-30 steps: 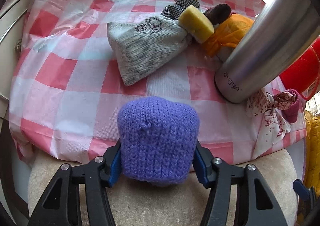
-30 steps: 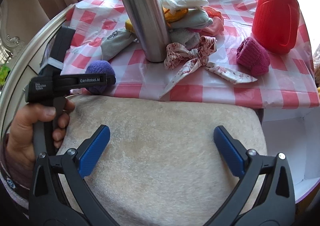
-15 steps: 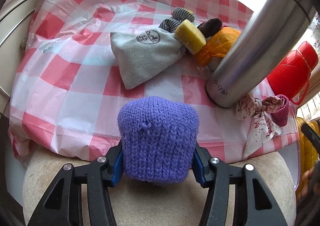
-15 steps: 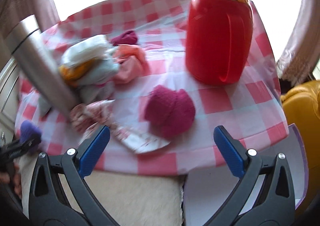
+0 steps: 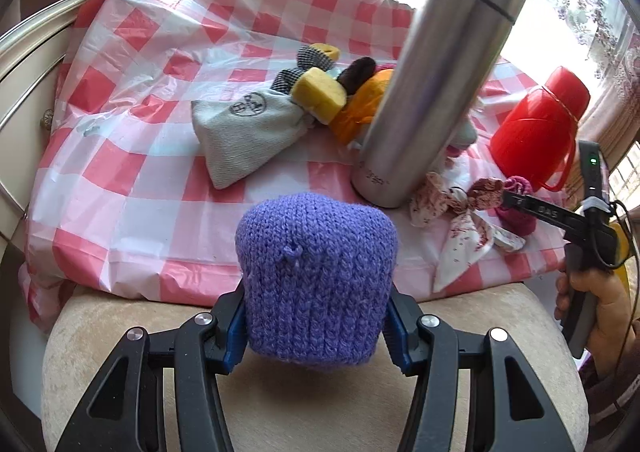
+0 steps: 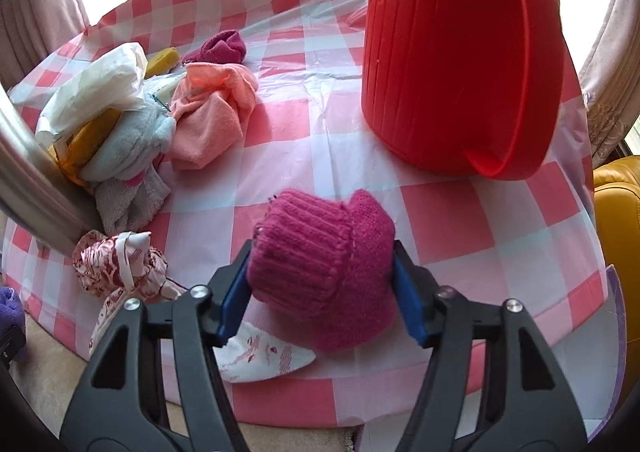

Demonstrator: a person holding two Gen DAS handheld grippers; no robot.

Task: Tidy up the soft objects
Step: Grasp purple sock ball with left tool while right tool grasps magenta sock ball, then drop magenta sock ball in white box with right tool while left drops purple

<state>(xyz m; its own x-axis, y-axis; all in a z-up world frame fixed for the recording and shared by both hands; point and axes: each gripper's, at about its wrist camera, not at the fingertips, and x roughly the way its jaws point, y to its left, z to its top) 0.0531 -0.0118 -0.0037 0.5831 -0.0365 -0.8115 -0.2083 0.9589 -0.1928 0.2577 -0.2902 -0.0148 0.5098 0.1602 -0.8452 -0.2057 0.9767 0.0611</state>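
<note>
A purple knitted piece (image 5: 316, 260) is held over the beige cushion (image 5: 100, 332), and my left gripper (image 5: 316, 316) is shut on its sides. On the checked tablecloth (image 6: 460, 220) near the front edge lies a magenta knitted piece (image 6: 316, 248). My right gripper (image 6: 322, 284) straddles it with its jaws closing, and both blue pads touch its sides. In the left wrist view the right gripper (image 5: 520, 206) reaches in from the right, held by a hand (image 5: 600, 304).
A tall steel flask (image 5: 432, 92) and a red jug (image 6: 460, 60) stand on the table. Around the flask lie a grey pouch (image 5: 248, 132), a yellow sponge (image 5: 320, 92), a floral scarf (image 6: 116, 264), a peach cloth (image 6: 212, 112) and other soft items. A yellow seat (image 6: 620, 232) is at the right.
My right gripper swung from over the cushion to the magenta knitted piece and its wide jaws came in around it. My left gripper drew back and up with the purple piece.
</note>
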